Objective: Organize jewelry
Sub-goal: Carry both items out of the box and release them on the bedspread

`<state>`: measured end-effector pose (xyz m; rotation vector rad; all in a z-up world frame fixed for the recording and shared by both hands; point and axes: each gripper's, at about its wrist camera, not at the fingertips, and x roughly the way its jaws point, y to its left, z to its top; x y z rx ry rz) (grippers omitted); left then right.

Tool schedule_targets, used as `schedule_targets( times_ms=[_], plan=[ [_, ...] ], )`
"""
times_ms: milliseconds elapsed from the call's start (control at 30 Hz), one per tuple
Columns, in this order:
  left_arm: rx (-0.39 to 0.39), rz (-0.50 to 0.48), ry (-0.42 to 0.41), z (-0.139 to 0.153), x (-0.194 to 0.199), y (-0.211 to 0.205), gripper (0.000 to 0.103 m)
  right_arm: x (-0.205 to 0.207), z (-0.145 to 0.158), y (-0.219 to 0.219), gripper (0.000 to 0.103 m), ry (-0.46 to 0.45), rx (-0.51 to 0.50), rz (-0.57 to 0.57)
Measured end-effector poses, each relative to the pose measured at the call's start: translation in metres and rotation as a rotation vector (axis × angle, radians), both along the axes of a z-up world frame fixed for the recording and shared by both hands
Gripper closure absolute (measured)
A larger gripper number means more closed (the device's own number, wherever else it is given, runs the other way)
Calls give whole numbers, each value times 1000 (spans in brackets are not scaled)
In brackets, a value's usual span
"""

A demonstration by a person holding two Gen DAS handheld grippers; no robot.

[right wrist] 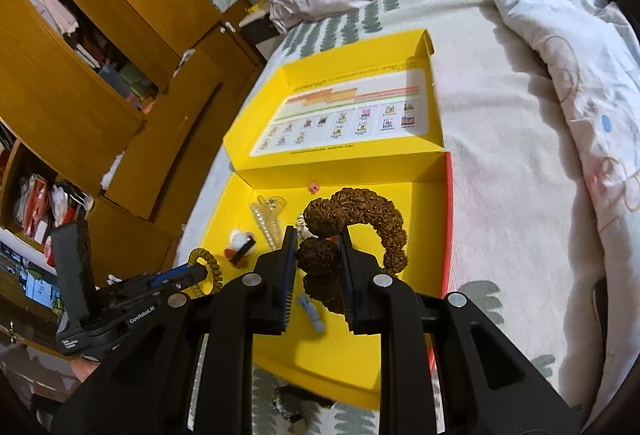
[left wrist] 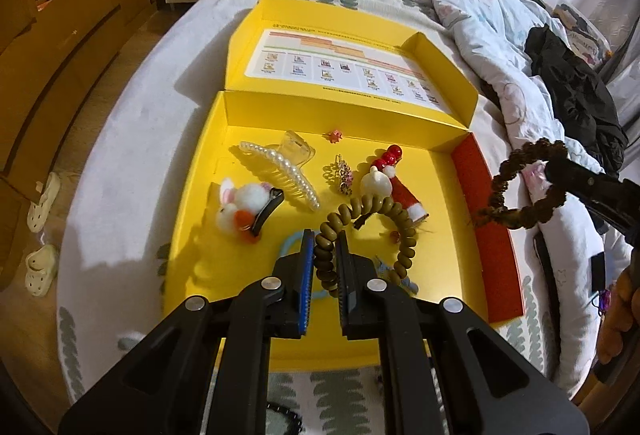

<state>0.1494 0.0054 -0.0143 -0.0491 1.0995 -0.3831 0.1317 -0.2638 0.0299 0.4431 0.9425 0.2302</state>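
An open yellow box [left wrist: 200, 263] lies on the bed. My left gripper [left wrist: 325, 241] is shut on an olive spiral hair tie [left wrist: 404, 231] above the box floor; the same hair tie [right wrist: 206, 265] shows at the left of the right wrist view. My right gripper [right wrist: 318, 241] is shut on a brown beaded bracelet [right wrist: 360, 207], held over the box; that bracelet [left wrist: 520, 187] hangs past the box's right wall in the left wrist view. In the box lie a pearl hair claw [left wrist: 280, 167], a plush bunny clip [left wrist: 244, 207], a Santa clip [left wrist: 394, 175] and a small metal clip [left wrist: 342, 175].
The box lid [left wrist: 340, 63] lies flat behind, with a printed sheet inside. Rumpled quilts [left wrist: 480, 15] and a black garment [left wrist: 576, 91] cover the bed's right side. Wooden wardrobes [right wrist: 100, 75] stand left of the bed. White shoes [left wrist: 40, 235] sit on the floor.
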Motion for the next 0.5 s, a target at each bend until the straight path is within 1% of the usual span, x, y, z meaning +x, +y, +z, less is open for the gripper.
schedule_targets(
  times_ms=[100, 267, 367, 500],
  plan=[
    [7, 5, -7, 5, -9, 7, 93, -16, 12, -3, 82, -18, 13, -5],
    [21, 17, -3, 4, -31, 25, 93, -50, 27, -6, 82, -37, 22, -17],
    [36, 25, -4, 3, -44, 37, 93, -71, 31, -6, 82, -35, 6, -27],
    [39, 41, 2, 2, -60, 55, 93, -103, 32, -12, 82, -39, 15, -45]
  ],
)
